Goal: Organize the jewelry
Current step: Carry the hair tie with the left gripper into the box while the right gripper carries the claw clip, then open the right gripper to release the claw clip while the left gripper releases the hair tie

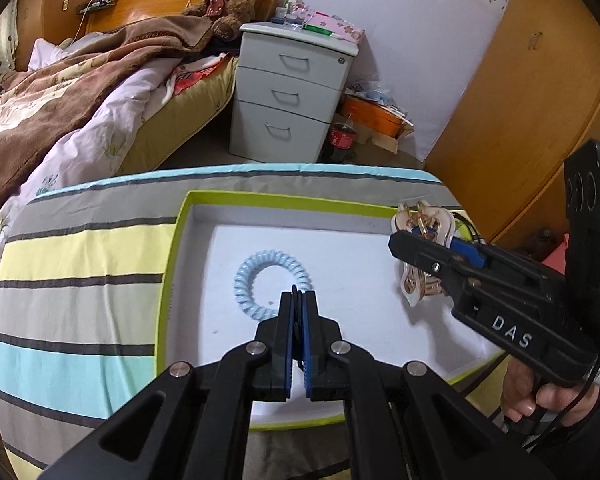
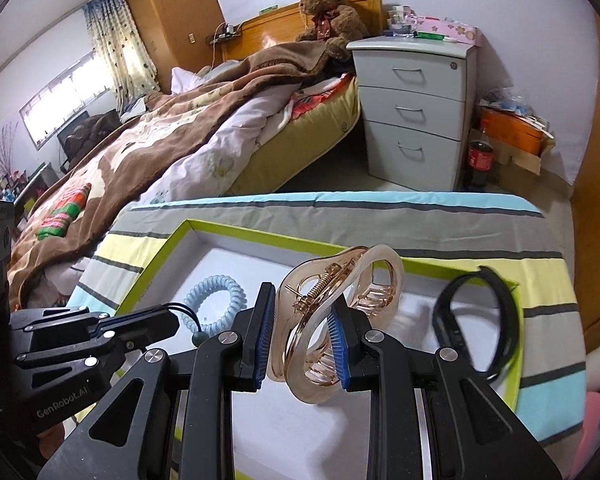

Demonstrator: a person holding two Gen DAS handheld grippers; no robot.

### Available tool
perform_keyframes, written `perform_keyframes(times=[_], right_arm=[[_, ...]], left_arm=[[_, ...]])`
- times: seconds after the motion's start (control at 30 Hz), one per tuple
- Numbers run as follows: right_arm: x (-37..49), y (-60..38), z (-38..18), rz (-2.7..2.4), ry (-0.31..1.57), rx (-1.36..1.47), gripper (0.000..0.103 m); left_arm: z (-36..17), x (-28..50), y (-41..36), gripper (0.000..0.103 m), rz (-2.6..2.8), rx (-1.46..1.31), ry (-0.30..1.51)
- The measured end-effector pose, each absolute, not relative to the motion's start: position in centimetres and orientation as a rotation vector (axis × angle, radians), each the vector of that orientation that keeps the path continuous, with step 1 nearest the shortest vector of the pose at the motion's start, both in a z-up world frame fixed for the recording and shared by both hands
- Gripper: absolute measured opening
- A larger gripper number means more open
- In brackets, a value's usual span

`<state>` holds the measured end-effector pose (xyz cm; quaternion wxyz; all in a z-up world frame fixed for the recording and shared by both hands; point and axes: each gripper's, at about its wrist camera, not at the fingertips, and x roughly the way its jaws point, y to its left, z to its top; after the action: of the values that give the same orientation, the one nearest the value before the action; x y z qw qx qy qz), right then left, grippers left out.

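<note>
A white tray with a lime-green rim [image 1: 260, 200] [image 2: 236, 230] lies on a striped cloth. A light blue spiral hair tie [image 1: 256, 276] [image 2: 216, 288] lies in it. My left gripper [image 1: 299, 300] [image 2: 172, 316] is shut on a thin black hair tie [image 1: 296, 292] [image 2: 190, 312] with a dark bead, just above the spiral tie. My right gripper [image 2: 304, 344] [image 1: 424, 240] is shut on a translucent amber claw clip [image 2: 332, 316] [image 1: 420, 256], held above the tray's right side. A black wristband [image 2: 476, 320] lies across the tray's right rim.
The striped cloth [image 1: 80, 280] [image 2: 420, 208] covers the table. Beyond it stand a bed with a brown blanket [image 1: 60, 92], a grey three-drawer cabinet [image 1: 288, 96] [image 2: 416, 112], a cola bottle [image 2: 480, 160] and an orange box [image 1: 372, 112]. A wooden wardrobe [image 1: 520, 80] stands at right.
</note>
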<state>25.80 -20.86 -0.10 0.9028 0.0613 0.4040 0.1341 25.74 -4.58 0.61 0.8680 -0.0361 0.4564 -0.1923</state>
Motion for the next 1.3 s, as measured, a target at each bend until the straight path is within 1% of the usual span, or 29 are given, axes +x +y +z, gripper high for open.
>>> perform_keyframes(times=[0.2, 0.8, 0.93, 0.97, 1.0, 1.03, 1.07, 1.13, 1.2, 1.3], right_arm=[[26.0, -20.0, -0.7, 0.259, 0.852, 0.05, 0.027], [25.7, -20.0, -1.0, 0.201, 0.844, -0.022, 0.027], [25.5, -20.3, -0.9, 0.183, 0.836, -0.015, 0.033], [25.4, -20.3, -0.9, 0.182, 0.834, -0.015, 0.034], [25.4, -20.3, -1.0, 0.181, 0.833, -0.013, 0.035], [25.3, -20.4, -1.0, 0.179, 0.833, -0.011, 0.038], [25.3, -20.4, -1.0, 0.179, 0.83, -0.011, 0.043], [25.1, -20.4, -0.9, 0.173, 0.826, -0.012, 0.047], [24.9, -20.5, -0.6, 0.178, 0.815, -0.009, 0.048], [24.7, -20.3, -0.5, 0.169, 0.811, -0.02, 0.048]], left_arm=[[-0.3, 26.1, -3.9, 0.004, -0.38, -0.08, 0.976], [-1.9, 26.6, -2.6, 0.005, -0.32, -0.102, 1.03], [-1.9, 26.5, -2.7, 0.011, -0.311, -0.092, 1.028], [-1.8, 26.4, -2.7, 0.013, -0.308, -0.09, 1.025], [-1.8, 26.3, -2.7, 0.019, -0.312, -0.089, 1.023], [-1.7, 26.3, -2.7, 0.023, -0.314, -0.086, 1.02], [-1.7, 26.2, -2.8, 0.025, -0.314, -0.079, 1.017], [-1.7, 26.1, -2.8, 0.026, -0.316, -0.073, 1.017], [-1.7, 26.1, -2.9, 0.028, -0.317, -0.073, 1.019], [-1.6, 26.1, -2.9, 0.035, -0.321, -0.069, 1.013]])
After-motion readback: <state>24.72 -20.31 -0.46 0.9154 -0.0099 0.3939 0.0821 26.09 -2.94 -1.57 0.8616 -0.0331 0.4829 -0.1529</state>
